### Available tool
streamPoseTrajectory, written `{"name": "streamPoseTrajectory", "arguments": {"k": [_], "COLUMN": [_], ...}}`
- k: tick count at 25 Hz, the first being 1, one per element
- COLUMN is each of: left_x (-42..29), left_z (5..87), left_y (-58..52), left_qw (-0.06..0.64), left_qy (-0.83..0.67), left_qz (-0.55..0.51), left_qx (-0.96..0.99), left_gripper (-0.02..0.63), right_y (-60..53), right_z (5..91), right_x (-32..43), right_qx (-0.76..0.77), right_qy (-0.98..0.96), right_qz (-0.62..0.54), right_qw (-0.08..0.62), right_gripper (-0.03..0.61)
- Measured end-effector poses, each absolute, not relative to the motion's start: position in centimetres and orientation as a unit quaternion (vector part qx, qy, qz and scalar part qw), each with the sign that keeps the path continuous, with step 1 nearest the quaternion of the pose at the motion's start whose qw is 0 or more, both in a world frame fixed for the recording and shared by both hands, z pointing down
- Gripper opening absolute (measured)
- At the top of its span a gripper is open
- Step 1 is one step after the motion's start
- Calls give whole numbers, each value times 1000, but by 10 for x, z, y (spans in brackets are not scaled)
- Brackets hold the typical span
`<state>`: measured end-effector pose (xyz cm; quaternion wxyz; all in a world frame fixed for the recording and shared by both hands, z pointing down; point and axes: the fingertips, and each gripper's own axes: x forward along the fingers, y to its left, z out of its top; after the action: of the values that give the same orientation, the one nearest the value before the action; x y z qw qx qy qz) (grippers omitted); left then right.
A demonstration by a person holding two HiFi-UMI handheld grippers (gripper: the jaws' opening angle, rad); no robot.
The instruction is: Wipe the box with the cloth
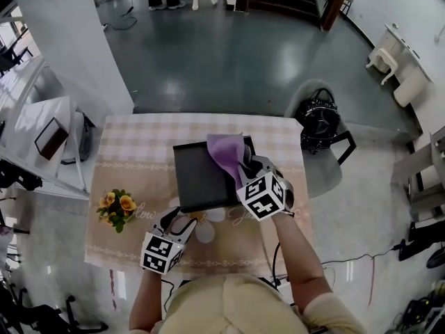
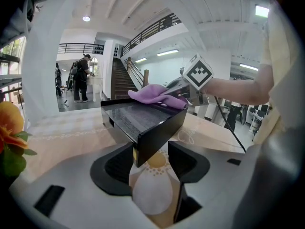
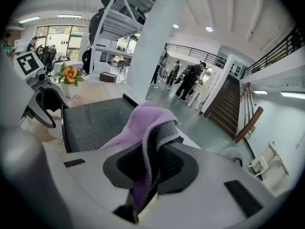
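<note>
A flat black box point(image 1: 201, 176) lies on the checked tablecloth point(image 1: 139, 145). A purple cloth point(image 1: 226, 155) is draped over the box's far right part. My right gripper point(image 1: 245, 164) is shut on the cloth, which bunches up between its jaws in the right gripper view: cloth point(image 3: 143, 128), gripper point(image 3: 147, 168), box top point(image 3: 95, 120). My left gripper point(image 1: 179, 218) is at the box's near left corner. In the left gripper view that corner of the box point(image 2: 128, 120) sits wedged between the jaws of the left gripper point(image 2: 150, 159). The cloth point(image 2: 155, 95) rests on the far edge.
A small pot of orange flowers point(image 1: 116, 209) stands on the table left of the box. A chair with a black bag point(image 1: 318, 120) is past the table's far right corner. White shelving stands to the left, and people stand far off near the stairs.
</note>
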<state>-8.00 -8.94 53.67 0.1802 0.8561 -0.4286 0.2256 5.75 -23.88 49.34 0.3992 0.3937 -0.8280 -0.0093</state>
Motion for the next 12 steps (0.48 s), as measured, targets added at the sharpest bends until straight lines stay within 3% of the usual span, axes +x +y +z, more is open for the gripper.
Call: {"name": "streamPoseTrajectory", "arguments": {"k": [12], "left_x": [-80], "left_z": [538], "left_y": [-90], "left_qw": [177], "left_qy": [-432], "left_qz": [230], "left_qx": [854], "left_gripper": [244], "right_y": [-232], "right_z": [493], "right_x": [113], "right_qx": [454], "right_qy": [-803], "right_qz": [6], "right_qw": [385], "right_gripper": [77]}}
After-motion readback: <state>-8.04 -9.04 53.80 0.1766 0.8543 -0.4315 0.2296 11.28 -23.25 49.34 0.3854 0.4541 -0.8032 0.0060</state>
